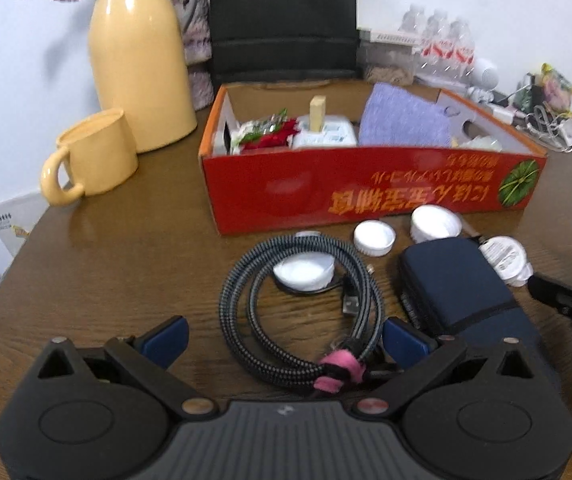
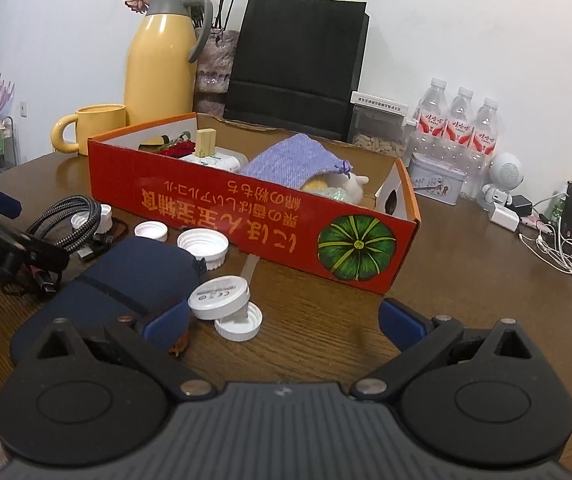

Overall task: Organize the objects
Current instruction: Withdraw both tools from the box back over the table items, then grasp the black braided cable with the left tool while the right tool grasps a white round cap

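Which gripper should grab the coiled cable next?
Left, probably. The left gripper is open with the coiled cable lying right between its jaws. The right gripper, also open, faces the white caps instead.

Left gripper [image 1: 283, 340] is held wide open, low and level; right gripper [image 2: 283, 326] likewise spread, seemingly empty.

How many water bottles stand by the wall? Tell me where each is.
3, side by side against the wall: left bottle, middle bottle, right bottle. Others may be hidden behind them.
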`<control>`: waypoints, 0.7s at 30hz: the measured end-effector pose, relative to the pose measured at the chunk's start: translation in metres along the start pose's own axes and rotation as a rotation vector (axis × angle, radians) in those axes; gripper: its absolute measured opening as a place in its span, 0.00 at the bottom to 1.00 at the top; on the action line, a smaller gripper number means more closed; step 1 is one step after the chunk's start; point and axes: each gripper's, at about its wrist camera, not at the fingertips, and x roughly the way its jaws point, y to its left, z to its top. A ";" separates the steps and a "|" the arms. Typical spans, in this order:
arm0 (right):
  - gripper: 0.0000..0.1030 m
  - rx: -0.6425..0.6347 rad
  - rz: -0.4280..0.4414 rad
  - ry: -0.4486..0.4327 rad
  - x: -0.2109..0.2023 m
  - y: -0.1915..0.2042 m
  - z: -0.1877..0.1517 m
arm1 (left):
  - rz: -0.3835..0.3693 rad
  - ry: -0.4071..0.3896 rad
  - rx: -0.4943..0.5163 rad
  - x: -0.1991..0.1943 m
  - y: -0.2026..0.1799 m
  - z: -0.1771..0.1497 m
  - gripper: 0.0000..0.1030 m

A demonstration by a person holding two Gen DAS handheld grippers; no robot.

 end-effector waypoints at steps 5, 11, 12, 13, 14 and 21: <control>0.95 -0.015 0.005 0.011 0.003 0.002 0.000 | -0.011 -0.003 -0.042 0.009 0.007 -0.003 1.00; 0.85 -0.075 0.031 0.024 0.012 0.010 0.005 | -0.029 -0.062 -0.040 0.003 0.008 -0.008 0.85; 0.83 -0.086 0.036 0.025 0.014 0.011 0.006 | -0.028 -0.065 -0.039 0.002 0.007 -0.009 0.84; 0.79 -0.099 0.041 0.027 0.015 0.012 0.008 | -0.029 -0.068 -0.037 0.002 0.007 -0.009 0.84; 0.76 -0.115 0.048 0.031 0.016 0.014 0.010 | -0.031 -0.071 -0.037 0.001 0.008 -0.010 0.84; 0.57 -0.206 0.137 0.049 0.028 0.019 0.019 | -0.021 -0.078 -0.037 0.002 0.008 -0.011 0.85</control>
